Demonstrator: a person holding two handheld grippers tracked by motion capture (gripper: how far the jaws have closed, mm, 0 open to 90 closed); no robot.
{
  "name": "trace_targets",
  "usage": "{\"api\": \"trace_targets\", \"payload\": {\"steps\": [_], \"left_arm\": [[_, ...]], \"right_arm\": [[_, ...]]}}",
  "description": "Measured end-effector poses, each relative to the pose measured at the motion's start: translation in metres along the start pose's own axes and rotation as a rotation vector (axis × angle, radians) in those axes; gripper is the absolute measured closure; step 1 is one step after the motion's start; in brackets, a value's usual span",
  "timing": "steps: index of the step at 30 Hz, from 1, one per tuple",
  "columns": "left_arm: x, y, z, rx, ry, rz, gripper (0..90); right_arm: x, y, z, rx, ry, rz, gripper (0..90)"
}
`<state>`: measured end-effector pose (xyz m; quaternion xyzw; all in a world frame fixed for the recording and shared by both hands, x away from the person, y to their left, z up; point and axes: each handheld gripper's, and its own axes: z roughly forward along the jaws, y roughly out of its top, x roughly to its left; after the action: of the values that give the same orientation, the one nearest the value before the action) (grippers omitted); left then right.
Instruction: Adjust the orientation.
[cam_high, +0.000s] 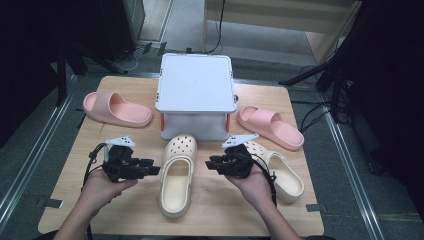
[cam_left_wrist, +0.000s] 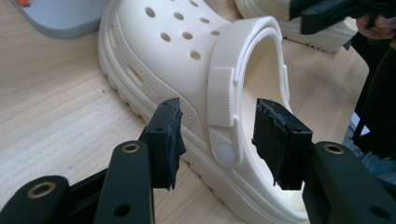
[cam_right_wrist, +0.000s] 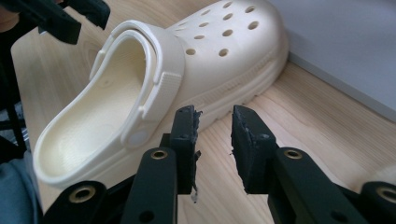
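While the cream clog (cam_high: 177, 175) lies flat on the tabletop (cam_high: 65, 165) before the white box (cam_high: 196, 85), I hold the left tool (cam_high: 152, 170) and the right tool (cam_high: 211, 163) on either side of it, both with jaws apart and empty, probably so each can reach one side wall.

Light falls from overhead onto the wooden table (cam_high: 210, 200), which is evenly bright, while the surrounding room sinks into near-black. Shadows are soft and short. The white box (cam_high: 196, 82) top is nearly washed out. The high view is slightly soft; both gripper views are sharp on the cream clog (cam_left_wrist: 187, 60), with wide-angle stretching toward the edges.
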<state>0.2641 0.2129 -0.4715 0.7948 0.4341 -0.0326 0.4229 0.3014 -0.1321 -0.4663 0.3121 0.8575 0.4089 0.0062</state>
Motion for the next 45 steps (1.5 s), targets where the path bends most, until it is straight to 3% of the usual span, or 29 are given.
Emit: {"api": "trace_targets", "payload": {"steps": [9,17,24,30,45], "left_arm": [[0.005,0.013,0.005,0.012,-0.008,0.019,40.6],[0.011,0.022,0.009,0.002,-0.034,0.007,39.4],[0.009,0.032,0.017,0.033,-0.048,0.036,39.4],[0.010,0.036,0.021,0.033,-0.056,0.043,39.4],[0.011,0.036,0.022,0.041,-0.059,0.050,39.5]], "right_arm": [[-0.004,-0.023,-0.053,-0.015,-0.051,0.028,66.9],[-0.012,-0.049,-0.091,-0.019,-0.136,0.075,64.1],[-0.018,-0.071,-0.116,-0.040,-0.199,0.103,61.3],[-0.026,-0.080,-0.123,-0.049,-0.221,0.133,58.1],[-0.047,-0.089,-0.118,-0.017,-0.229,0.169,55.2]]}}
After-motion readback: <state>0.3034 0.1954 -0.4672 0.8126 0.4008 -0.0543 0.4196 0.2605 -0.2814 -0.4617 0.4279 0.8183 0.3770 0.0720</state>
